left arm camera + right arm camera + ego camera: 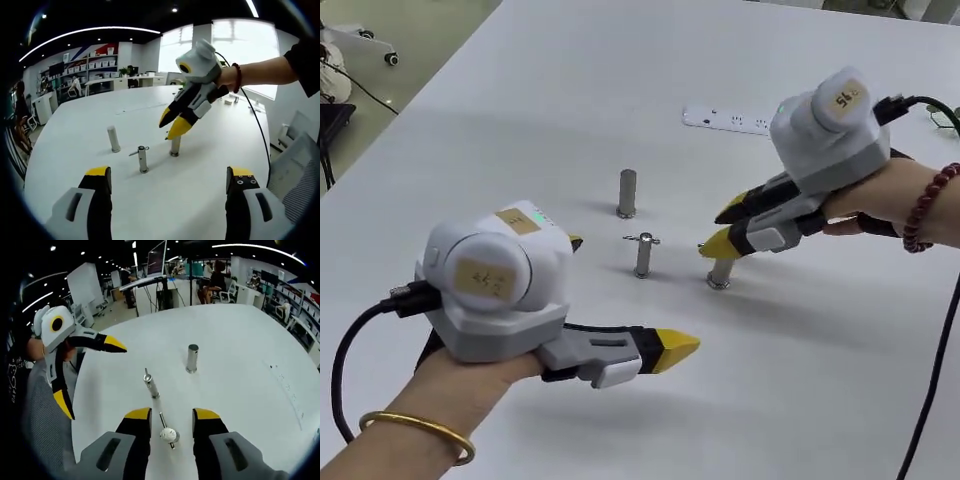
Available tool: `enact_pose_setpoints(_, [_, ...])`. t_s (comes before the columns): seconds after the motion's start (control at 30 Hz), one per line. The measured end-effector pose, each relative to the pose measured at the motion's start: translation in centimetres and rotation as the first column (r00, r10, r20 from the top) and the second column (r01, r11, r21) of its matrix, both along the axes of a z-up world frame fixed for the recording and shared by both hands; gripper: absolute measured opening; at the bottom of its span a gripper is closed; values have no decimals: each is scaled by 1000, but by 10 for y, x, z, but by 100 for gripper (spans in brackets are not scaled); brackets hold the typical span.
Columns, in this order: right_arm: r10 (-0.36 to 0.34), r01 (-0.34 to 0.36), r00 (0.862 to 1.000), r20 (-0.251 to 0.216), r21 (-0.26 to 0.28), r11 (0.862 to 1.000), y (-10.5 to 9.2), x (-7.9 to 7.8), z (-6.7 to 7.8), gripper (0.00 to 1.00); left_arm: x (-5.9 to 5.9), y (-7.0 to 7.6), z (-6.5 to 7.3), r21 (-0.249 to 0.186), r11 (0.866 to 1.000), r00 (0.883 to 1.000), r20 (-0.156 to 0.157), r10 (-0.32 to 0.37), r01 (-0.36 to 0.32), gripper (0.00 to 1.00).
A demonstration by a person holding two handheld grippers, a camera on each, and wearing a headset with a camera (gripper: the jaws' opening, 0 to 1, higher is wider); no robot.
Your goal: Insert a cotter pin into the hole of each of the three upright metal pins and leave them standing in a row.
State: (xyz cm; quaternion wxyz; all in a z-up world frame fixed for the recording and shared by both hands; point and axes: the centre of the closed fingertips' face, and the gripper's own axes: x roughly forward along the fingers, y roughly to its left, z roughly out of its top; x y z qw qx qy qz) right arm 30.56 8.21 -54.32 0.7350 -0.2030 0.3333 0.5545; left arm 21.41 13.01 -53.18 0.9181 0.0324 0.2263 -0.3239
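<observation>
While the white workbench [520,110] carries three upright pins standing near one another, left gripper [170,173] hangs short of them, spread wide and empty; right gripper [723,226] sits over the nearest metal pin [169,434], jaws parted on either side, pinching nothing. Loose cotter pin [163,420] lies across that pin's head, seemingly part-way through the hole; middle pin [643,262] already carries a fitted cotter pin [642,239]; far pin [627,192] is bare. Judgement: push it home along the hole's axis, light and level, so the post stays upright.
</observation>
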Motion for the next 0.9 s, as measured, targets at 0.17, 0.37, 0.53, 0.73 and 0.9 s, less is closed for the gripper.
enact_pose_setpoints(0.17, [-75,73,997,25,69,995,16,13,7,23,1,1,1,-4,1000,1000,6,8,-8,95])
enact_pose_setpoints(0.37, [-141,139,990,10,125,982,31,27,6,25,2,3,4,-12,1000,1000,13,10,-10,95])
enact_pose_setpoints(0.53, [-188,191,982,-35,193,962,49,36,5,25,4,6,5,-16,999,999,19,29,-28,94])
enact_pose_setpoints(0.73, [-208,207,978,-20,228,951,65,42,2,25,6,11,5,-16,999,999,21,43,-43,93])
enact_pose_setpoints(0.9, [-232,231,972,-21,235,944,75,49,-4,25,7,12,4,5,999,999,28,40,-40,93])
